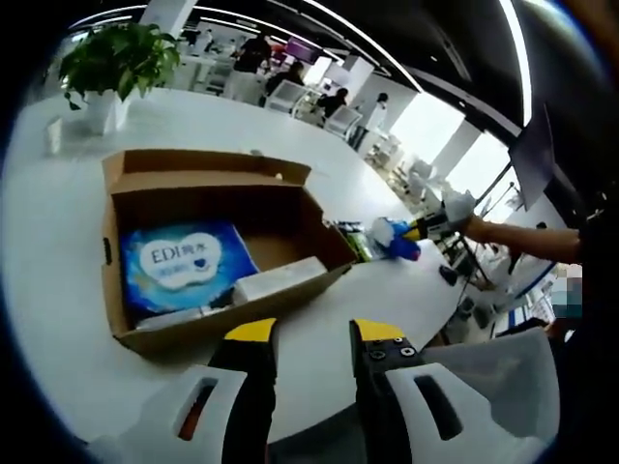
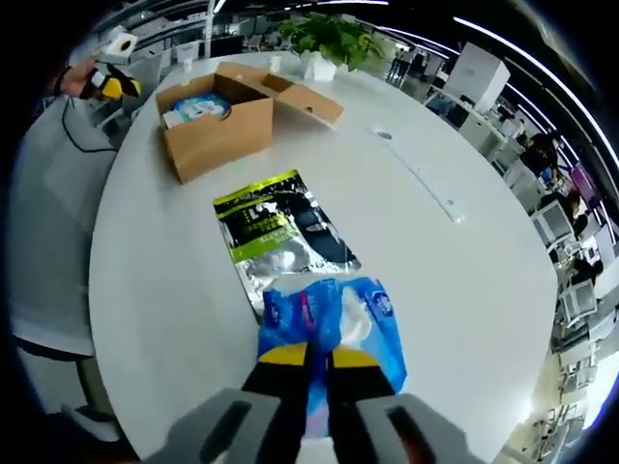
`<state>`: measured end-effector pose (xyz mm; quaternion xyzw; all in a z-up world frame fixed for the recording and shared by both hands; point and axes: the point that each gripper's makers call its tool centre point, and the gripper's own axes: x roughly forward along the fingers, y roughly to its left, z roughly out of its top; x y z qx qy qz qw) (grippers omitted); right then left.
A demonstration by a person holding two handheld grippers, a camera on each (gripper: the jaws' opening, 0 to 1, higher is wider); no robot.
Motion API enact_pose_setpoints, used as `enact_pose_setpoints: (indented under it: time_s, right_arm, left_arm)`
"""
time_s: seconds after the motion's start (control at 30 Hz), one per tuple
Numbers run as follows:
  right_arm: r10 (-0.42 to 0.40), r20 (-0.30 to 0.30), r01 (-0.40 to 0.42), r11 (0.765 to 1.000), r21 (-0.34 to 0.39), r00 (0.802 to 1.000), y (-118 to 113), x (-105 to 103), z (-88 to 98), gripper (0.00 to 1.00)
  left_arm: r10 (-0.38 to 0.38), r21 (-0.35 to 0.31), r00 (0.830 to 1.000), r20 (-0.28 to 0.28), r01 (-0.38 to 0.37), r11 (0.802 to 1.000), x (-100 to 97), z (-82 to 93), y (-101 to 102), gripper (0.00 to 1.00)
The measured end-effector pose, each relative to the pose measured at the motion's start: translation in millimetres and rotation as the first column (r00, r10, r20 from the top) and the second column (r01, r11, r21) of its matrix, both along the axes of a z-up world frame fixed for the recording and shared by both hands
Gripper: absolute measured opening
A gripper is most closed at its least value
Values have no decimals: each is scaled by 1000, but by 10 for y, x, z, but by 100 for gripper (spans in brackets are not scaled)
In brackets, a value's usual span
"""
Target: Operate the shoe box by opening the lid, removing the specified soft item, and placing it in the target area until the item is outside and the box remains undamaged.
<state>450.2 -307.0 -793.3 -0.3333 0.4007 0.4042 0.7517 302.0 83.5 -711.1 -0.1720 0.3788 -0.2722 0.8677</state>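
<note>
The brown shoe box [image 1: 290, 208] stands open on the white table, its lid [image 1: 203, 166] folded back. Inside lie a blue "EDI" pack [image 1: 184, 266] and a white carton [image 1: 280, 278]. My left gripper [image 1: 314, 333] hovers open at the box's near corner with nothing between its yellow tips. My right gripper [image 2: 319, 358] is shut on a blue soft plastic pack [image 2: 338, 314], low over the table and away from the box [image 2: 213, 121]. The left gripper view also takes in that pack [image 1: 397, 239] and the right gripper [image 1: 430, 224].
A silver and green foil packet [image 2: 280, 232] lies flat between the box and the blue pack. A potted plant [image 1: 116, 58] stands behind the box at the far edge. The round white table [image 2: 435, 290] spreads wide to the right. People and desks fill the background.
</note>
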Motion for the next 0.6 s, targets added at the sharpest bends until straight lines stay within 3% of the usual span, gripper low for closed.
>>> enact_pose_setpoints:
  time_s: [0.6]
  right_arm:
    - [-31,-8,31,999,5,999,-38,-26,-74,5]
  left_arm:
    - [2,2,1000,-3,-2,1000,17,-13,-24,29]
